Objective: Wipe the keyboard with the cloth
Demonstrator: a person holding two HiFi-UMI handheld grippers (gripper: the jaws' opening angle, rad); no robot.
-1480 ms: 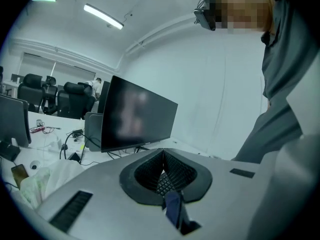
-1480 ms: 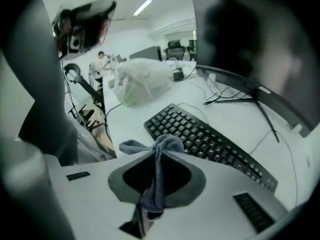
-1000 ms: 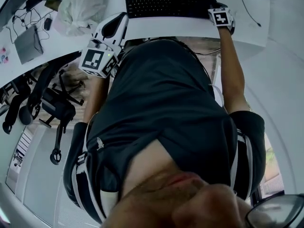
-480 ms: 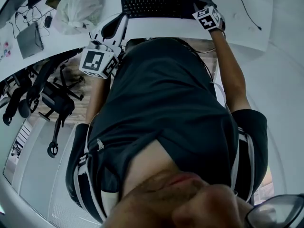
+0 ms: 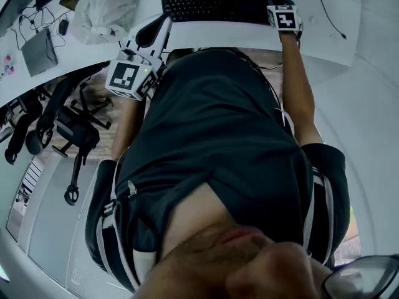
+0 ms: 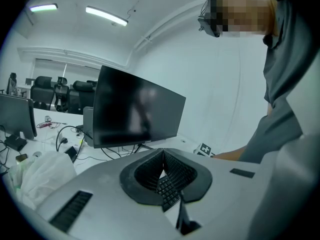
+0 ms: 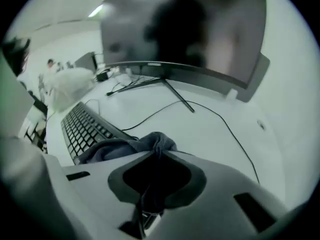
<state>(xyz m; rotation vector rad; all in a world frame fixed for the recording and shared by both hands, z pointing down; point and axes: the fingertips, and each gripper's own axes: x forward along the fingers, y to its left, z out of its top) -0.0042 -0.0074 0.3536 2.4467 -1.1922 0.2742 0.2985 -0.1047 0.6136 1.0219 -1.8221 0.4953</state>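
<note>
The cloth lay bunched at the right end of the keyboard. It was pinched between the nearly closed jaws of the right gripper, which pointed steeply down from an outstretched forearm. The left gripper, jaws together and empty, hovered at the near edge of the desk, tilted slightly down.

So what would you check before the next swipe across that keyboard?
1. Grip: ok, the right gripper is shut on the cloth.
2. Contact: ok, the cloth drapes onto the end of the keyboard.
3. Left gripper out of the way: ok, it is shut, empty and off the keyboard.
4. Cable clear: ok, it lies on the desk beyond the keyboard.
5. Keys already clean: cannot tell.
</note>
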